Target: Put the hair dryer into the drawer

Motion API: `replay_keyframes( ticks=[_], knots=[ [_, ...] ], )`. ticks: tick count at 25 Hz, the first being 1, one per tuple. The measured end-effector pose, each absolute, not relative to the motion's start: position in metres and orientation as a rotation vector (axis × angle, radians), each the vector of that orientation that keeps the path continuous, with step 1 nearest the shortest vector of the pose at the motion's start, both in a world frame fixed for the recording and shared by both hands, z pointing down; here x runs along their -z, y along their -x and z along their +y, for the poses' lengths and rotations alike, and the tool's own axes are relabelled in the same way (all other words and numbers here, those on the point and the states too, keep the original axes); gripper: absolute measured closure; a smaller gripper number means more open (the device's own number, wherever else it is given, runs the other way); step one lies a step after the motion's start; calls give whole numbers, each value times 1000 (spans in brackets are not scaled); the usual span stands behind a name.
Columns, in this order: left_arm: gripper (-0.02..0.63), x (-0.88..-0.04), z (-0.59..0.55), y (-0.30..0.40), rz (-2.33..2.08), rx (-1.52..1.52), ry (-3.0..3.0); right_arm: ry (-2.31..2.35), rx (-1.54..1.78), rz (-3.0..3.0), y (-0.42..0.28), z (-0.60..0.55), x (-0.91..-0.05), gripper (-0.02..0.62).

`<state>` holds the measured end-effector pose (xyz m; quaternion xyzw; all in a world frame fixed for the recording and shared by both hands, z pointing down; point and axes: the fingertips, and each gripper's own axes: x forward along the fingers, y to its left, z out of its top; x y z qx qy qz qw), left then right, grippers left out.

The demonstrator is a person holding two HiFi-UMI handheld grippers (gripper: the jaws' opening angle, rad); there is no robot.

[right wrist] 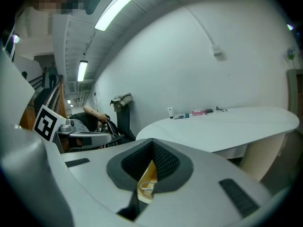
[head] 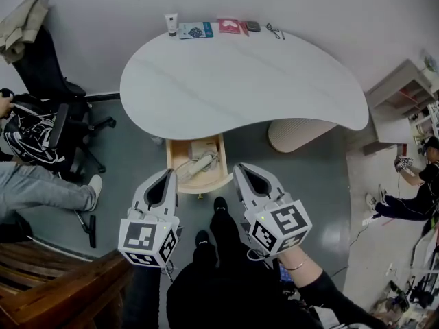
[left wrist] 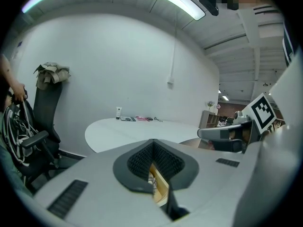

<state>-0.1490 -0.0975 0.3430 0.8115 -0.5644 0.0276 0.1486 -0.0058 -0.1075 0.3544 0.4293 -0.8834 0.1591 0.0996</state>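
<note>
The left gripper (head: 169, 176) has its jaws shut together with nothing between them; in the left gripper view (left wrist: 153, 145) only a diamond-shaped gap stays between the ribbed dark pads (left wrist: 142, 161). The right gripper (head: 241, 169) is closed the same way and is empty too (right wrist: 152, 144). Each carries a marker cube (head: 147, 240) printed with black-and-white square patterns, not letters.

Just ahead of both tips and between them is an open wooden drawer (head: 172, 157). The white hair dryer (head: 199, 164) lies inside it with its cord, apart from both grippers. Part of the drawer shows through the pad gap in both gripper views (left wrist: 160, 187) (right wrist: 147, 173).

Beyond the drawer spreads a white curved desk (head: 240, 81), with a ribbed round pedestal (head: 298, 134) beyond the right gripper. Along the desk's far edge are a white tube (head: 171, 25), a blue packet (head: 196, 30), a pink packet (head: 232, 25), a small dark object (head: 253, 26) and a pair of glasses (head: 275, 31). Their print is too small to read.

Out past the left gripper stands a black office chair (head: 58, 112) with a garment (head: 24, 16) draped over its back, and a seated person's jeans leg (head: 41, 187). Behind the left gripper lies dark wooden furniture (head: 55, 279).
</note>
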Motion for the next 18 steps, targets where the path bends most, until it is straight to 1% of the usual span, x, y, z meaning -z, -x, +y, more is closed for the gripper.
replay_keyframes(
  ticks=[9,18],
  knots=[
    [597,-312,-69,163,-1700,-14,-2360,-1280,-427,-2665,3,-83,-333,594],
    [597,-306,-42,178,-1702,16,-2345,-1311,-419,-2692,7,-59,-321,594]
  ],
)
